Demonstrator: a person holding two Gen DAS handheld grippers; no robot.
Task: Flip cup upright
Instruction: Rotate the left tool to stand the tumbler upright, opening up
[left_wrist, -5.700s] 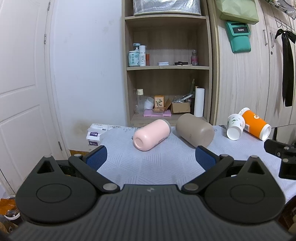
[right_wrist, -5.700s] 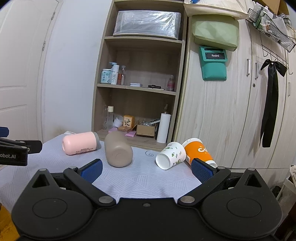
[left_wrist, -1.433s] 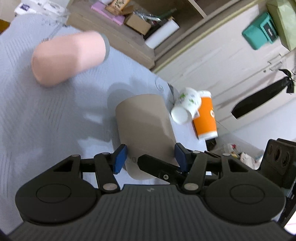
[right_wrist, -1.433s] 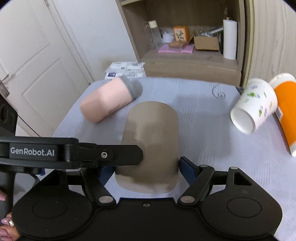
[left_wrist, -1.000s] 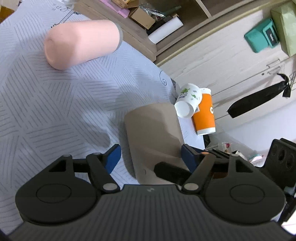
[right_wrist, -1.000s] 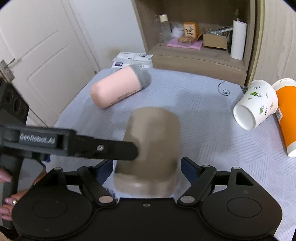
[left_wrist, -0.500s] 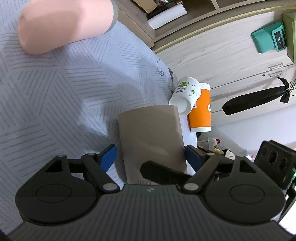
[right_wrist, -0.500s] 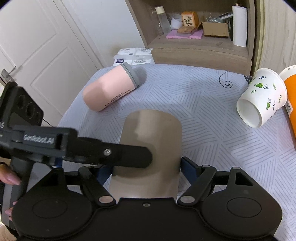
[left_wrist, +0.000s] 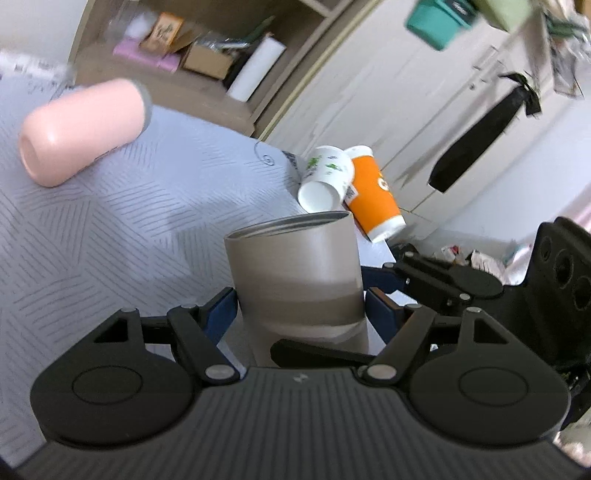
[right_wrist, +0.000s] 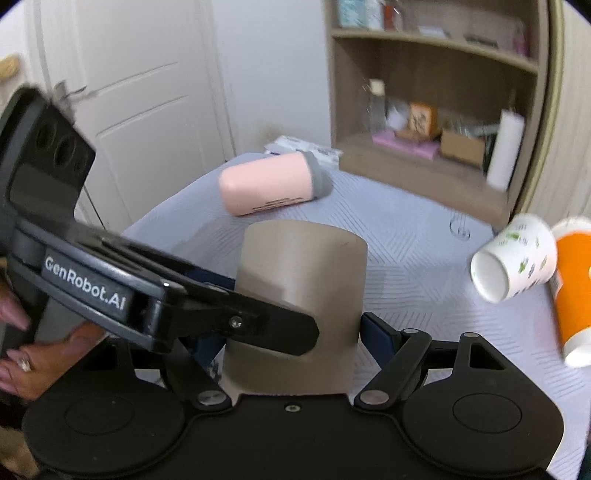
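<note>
Now the taupe cup (left_wrist: 295, 280) sits right between the blue pads of both tools, dead ahead at twelve o'clock of each. The left gripper (left_wrist: 301, 310) has its fingers closed in against the cup's lower wall on either side, and the right gripper (right_wrist: 295, 332) brackets the same body from the other direction, pads touching or very nearly so; the hold looks shared. In the left wrist view the open metal-lined rim points up toward twelve, so the long axis reads close to vertical, leaning slightly to one o'clock. In the right wrist view only the smooth side shows, the mouth hidden.

Whether the base touches the grey patterned cloth (left_wrist: 92, 221) I cannot tell; the fingers cover it. My judgement: the flip is nearly done, and what remains is squaring the axis and setting down flat.

Around it, the pink tumbler (right_wrist: 266, 188) lies on its side at eleven o'clock, well apart. The white floral cup (right_wrist: 513, 262) and orange cup (right_wrist: 572, 288) lie tipped at two o'clock, clear of the path.
</note>
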